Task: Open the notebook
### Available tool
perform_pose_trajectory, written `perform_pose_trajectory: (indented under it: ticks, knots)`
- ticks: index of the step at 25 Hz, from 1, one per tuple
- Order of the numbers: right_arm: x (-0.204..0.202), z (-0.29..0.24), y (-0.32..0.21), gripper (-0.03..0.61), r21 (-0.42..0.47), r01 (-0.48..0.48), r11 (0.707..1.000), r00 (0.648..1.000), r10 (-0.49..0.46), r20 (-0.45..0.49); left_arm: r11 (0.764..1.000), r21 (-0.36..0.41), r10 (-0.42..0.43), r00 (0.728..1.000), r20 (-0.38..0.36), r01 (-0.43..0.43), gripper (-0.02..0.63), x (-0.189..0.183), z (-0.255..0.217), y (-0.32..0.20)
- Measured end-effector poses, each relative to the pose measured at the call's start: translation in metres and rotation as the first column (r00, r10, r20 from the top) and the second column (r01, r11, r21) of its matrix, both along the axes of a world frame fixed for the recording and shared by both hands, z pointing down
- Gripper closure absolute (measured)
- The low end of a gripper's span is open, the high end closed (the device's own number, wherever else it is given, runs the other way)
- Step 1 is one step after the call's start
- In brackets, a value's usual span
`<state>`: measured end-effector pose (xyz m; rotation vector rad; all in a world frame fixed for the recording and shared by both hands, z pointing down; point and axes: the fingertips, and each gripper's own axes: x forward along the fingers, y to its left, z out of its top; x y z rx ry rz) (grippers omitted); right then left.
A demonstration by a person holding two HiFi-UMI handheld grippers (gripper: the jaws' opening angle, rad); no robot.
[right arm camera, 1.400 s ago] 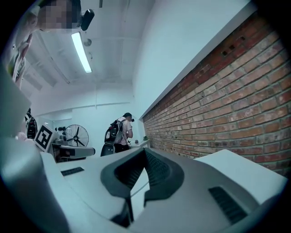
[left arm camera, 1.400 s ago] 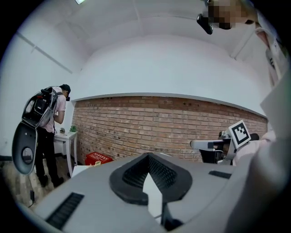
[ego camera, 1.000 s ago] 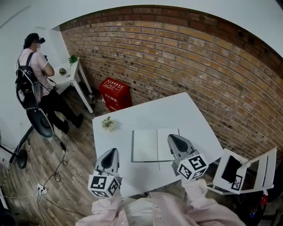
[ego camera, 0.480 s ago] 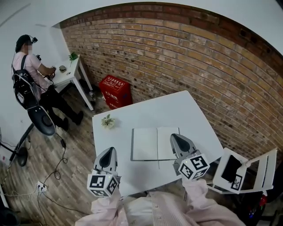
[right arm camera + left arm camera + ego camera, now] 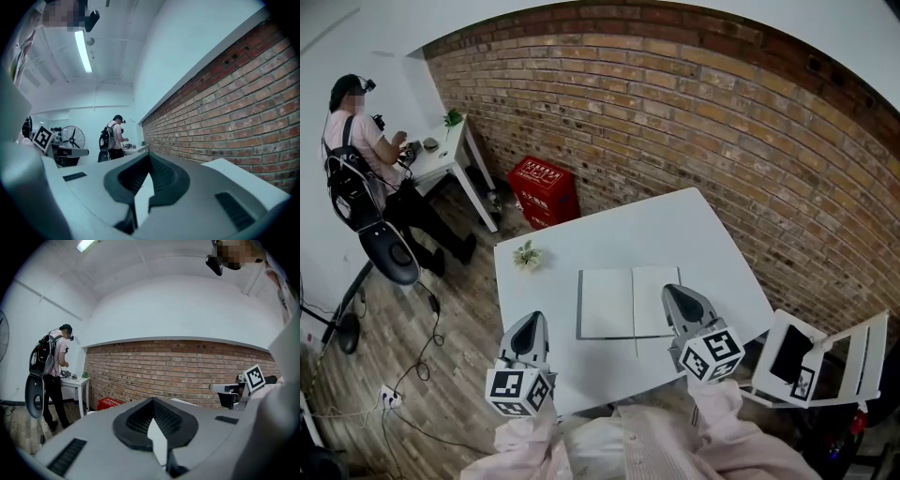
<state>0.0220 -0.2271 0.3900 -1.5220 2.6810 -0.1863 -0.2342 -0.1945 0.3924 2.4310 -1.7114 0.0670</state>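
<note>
The notebook (image 5: 623,303) lies open and flat, its blank white pages up, on the white table (image 5: 675,234). In the head view my right gripper (image 5: 676,297) overlaps the lower right corner of the right page, its jaws shut on nothing; whether it touches the paper I cannot tell. My left gripper (image 5: 531,324) is held near the table's front left edge, left of the notebook and apart from it. Its jaws look shut and empty. Both gripper views look level past shut jaws, the left gripper (image 5: 152,401) and the right gripper (image 5: 149,159), toward the brick wall; neither shows the notebook.
A small plant (image 5: 528,256) sits on the table's left side. A red crate (image 5: 544,192) stands by the brick wall (image 5: 694,122). A white chair (image 5: 820,366) carrying a dark device is at the right. A person (image 5: 356,159) stands at a far desk beside a fan (image 5: 389,253).
The notebook lies open as before and both grippers stay almost still. The person at the far desk has shifted a little.
</note>
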Motion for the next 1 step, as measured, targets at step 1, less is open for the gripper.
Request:
perform_pose_trajectory:
  ticks: [1]
  knots:
    - [0.0005, 0.0007, 0.0003, 0.575, -0.001, -0.001, 1.0, 1.0, 0.001, -0.003, 1.0, -0.001, 0.0, 1.0, 0.001, 0.0, 0.62, 0.0004, 0.0001, -0.0001]
